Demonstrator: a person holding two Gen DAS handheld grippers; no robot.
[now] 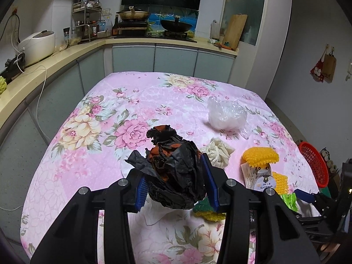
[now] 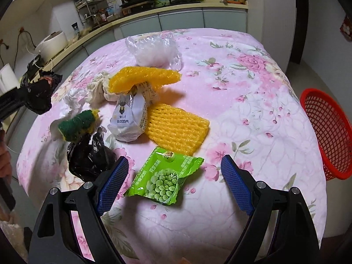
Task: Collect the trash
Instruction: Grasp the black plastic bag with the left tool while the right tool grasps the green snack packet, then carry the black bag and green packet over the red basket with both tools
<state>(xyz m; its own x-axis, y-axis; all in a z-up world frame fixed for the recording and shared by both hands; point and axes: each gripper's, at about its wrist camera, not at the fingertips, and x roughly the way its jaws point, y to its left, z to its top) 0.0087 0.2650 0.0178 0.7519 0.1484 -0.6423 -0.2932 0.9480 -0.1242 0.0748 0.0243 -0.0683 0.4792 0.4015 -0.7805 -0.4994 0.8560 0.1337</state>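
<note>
Left jaws clamp black bag (image 1: 176, 171); right jaws spread over pea packet (image 2: 164, 179); "Watsons" carton (image 2: 129, 118).

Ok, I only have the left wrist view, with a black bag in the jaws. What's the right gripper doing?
Observer: The right gripper is open, hovering over a green pea packet.
Operator: Any trash near it I can't see?
Observer: A second black bag lies by its left finger.
Operator: And the flat yellow net?
Observer: The yellow net lies just beyond the packet, with a Watsons pack against its left edge.
</note>
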